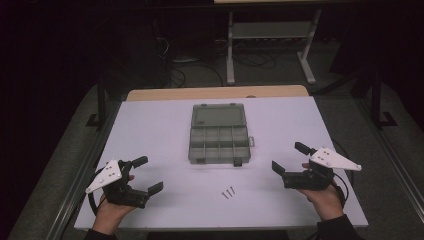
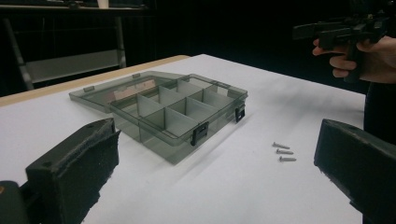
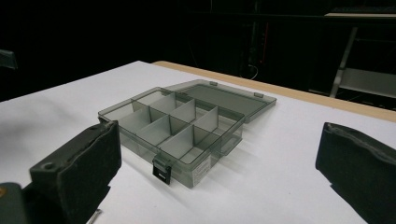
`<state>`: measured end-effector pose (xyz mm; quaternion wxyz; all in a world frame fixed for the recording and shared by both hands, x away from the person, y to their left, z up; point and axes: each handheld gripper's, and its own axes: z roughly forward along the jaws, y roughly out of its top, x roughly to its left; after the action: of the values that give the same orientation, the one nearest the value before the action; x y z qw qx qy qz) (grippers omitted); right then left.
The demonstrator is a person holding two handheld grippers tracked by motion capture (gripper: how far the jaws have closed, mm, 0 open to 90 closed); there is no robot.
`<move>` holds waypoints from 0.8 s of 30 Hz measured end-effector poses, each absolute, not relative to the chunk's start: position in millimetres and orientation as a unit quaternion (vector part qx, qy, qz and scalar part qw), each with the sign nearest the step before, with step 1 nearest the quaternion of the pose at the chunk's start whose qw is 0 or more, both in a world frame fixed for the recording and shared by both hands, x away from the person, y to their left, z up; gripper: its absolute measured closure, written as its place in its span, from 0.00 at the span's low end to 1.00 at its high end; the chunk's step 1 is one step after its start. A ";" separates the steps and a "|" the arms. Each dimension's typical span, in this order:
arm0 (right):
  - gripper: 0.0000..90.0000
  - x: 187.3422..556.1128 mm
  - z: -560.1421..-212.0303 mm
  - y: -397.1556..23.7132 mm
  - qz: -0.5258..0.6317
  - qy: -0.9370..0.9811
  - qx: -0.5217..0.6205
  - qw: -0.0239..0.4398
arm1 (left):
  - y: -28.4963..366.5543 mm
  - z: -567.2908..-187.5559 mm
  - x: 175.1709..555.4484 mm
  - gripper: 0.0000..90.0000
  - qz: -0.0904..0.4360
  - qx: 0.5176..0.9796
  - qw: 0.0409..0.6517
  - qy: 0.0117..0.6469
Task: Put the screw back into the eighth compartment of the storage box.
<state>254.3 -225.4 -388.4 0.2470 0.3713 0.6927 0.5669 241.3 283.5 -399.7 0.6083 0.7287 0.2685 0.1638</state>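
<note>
Left hand-held gripper (image 1: 148,175) is held low over the near-left part of the worktop (image 1: 150,125), jaws spread wide, nothing between them. Right hand-held gripper (image 1: 288,157) is held over the near-right part, jaws likewise spread wide and empty. Both are aimed inward and forward toward the box (image 1: 218,143).

The box, grey see-through plastic, is seen open at the worktop's centre. Its lid (image 1: 218,116) is laid flat on the far side of the tray, hinge line running left-right. The tray's long axis is set left-right across the worktop, roughly parallel to the near edge; its latches (image 1: 238,162) face the person. Tray is split into two rows of compartments by dividers; all compartments appear empty.

Three screws (image 1: 229,192) are laid on the worktop just in front of the box, a little right of its centre, well apart from both grippers. They are grouped side by side, near-parallel, long axes running diagonally, from near-left to far-right in the high view. Which end carries the head cannot be told from above; in the left gripper view the screws (image 2: 283,151) show heads toward the box side.

No contact is seen between either gripper and box or screws.
</note>
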 end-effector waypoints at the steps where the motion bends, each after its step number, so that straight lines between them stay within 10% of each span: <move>1: 0.00 255.1 -388.1 -224.3 0.566 0.693 0.371 0.249 | 283.5 -399.7 241.3 0.00 0.164 0.728 0.609 0.269; 24: 0.00 262.2 -382.6 -193.5 0.575 0.701 0.351 0.233 | 284.3 -398.0 242.5 0.00 0.159 0.716 0.627 0.263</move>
<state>262.2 -193.5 -382.6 0.2334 0.3505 0.7014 0.5750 242.5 284.3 -398.0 0.6272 0.7155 0.2632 0.1591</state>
